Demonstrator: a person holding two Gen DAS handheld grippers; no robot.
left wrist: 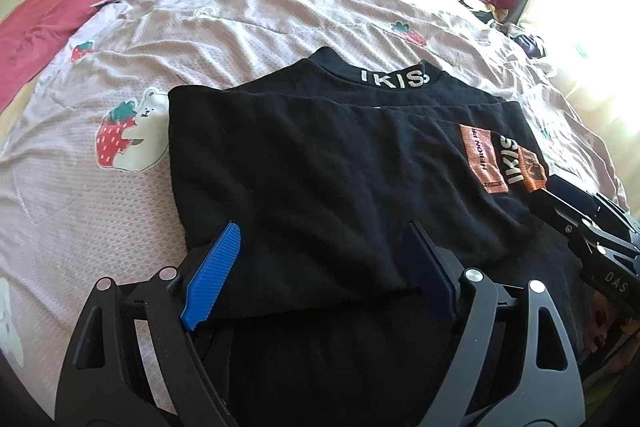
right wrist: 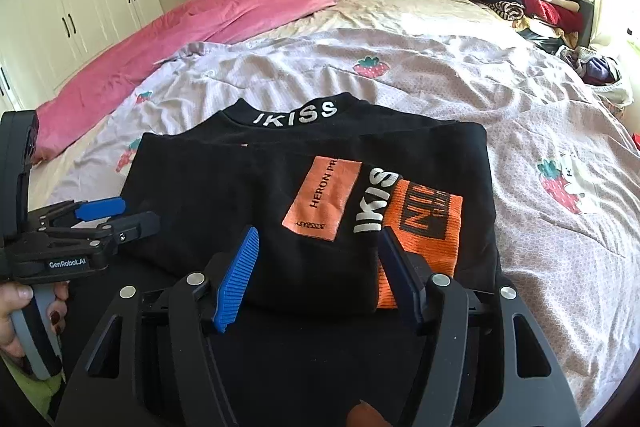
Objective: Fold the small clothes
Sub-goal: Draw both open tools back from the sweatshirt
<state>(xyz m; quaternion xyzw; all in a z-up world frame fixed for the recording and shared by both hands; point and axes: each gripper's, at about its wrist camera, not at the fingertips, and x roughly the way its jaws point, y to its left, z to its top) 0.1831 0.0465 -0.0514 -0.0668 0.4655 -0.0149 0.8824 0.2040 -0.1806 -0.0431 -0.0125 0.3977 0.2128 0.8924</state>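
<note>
Black top folded on the bed, both my grippers open at its near edge.

My left gripper (left wrist: pixel 320 267) stands wide over the near left hem of the black top (left wrist: pixel 320 163), nothing pinched; my right gripper (right wrist: pixel 316 267) stands open at the near right, by the orange patches (right wrist: pixel 320 203), pads clear. The top lies flat on the strawberry bedspread (right wrist: pixel 440 87), collar pointing far, wider left-to-right than near-to-far.

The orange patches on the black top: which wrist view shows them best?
The right wrist view: the orange patches sit near centre, lettering readable. In the left wrist view they lie at the right, smaller and skewed.
</note>
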